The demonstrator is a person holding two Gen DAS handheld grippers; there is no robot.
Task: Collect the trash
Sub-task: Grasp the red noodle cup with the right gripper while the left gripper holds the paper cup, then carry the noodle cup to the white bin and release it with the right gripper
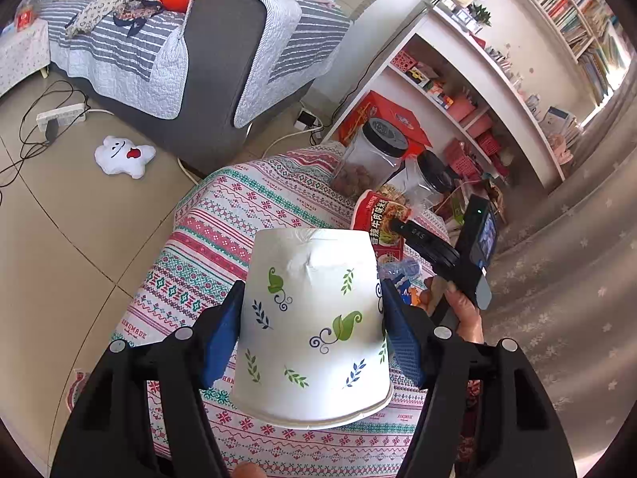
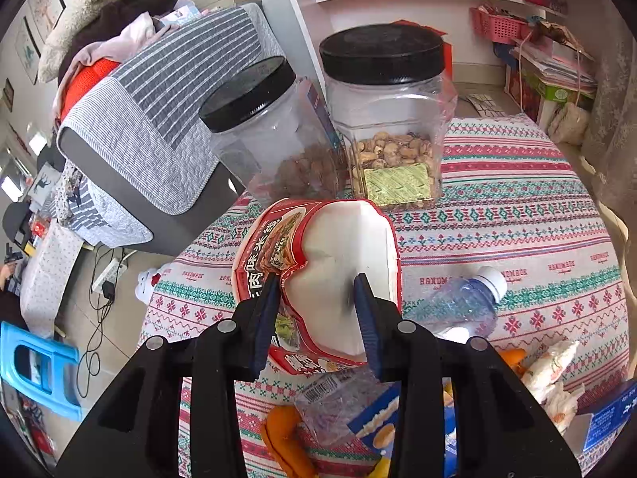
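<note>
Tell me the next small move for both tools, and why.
Probably lift both clear and carry them to a bin, which is not in view. The left tool already clamps the upside-down paper cup, and the right tool pinches the crushed noodle cup above the tablecloth.

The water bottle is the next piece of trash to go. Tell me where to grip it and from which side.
The plastic water bottle lies on its side on the patterned tablecloth, white cap pointing up and right. Probably best to come down from above and close across its clear mid-body, where the sides are widest; the neck tapers. Both grippers look occupied now.
</note>
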